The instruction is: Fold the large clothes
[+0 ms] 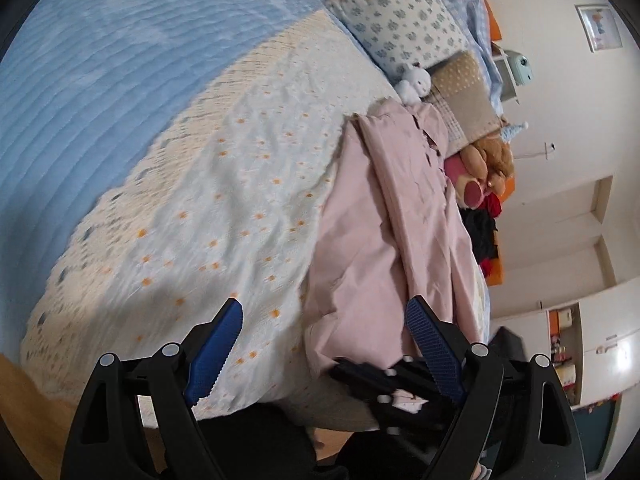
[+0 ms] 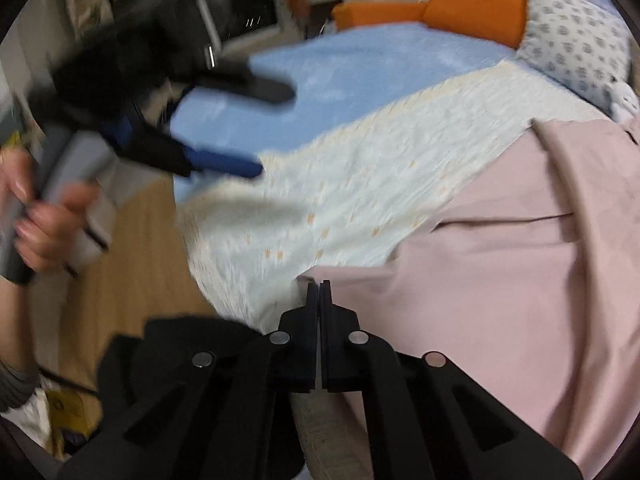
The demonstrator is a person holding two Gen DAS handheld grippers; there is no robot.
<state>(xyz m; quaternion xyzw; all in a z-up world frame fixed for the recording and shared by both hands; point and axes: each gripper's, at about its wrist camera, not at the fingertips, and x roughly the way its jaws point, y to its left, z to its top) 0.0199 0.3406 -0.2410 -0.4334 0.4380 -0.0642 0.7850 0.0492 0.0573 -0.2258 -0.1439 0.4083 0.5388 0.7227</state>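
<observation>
A large pink garment (image 1: 392,232) lies spread on the right side of the bed, over a white blanket with orange flowers (image 1: 200,208). My left gripper (image 1: 324,304) is open, and its blue-padded fingers (image 1: 218,344) straddle the garment's near left edge without touching it. In the right wrist view the left gripper (image 2: 272,128) hovers open over the blanket's far edge, held by a hand (image 2: 48,216). My right gripper (image 2: 319,285) is shut, pinching the near corner of the pink garment (image 2: 500,272). The right gripper's black body (image 1: 380,380) shows under that edge.
A blue sheet (image 1: 120,60) covers the left of the bed. Patterned pillows (image 1: 404,20), a small white plush (image 1: 416,80) and a brown stuffed toy (image 1: 492,160) sit at the head end by orange padding (image 2: 472,8). Wooden floor (image 2: 132,264) runs along the near side.
</observation>
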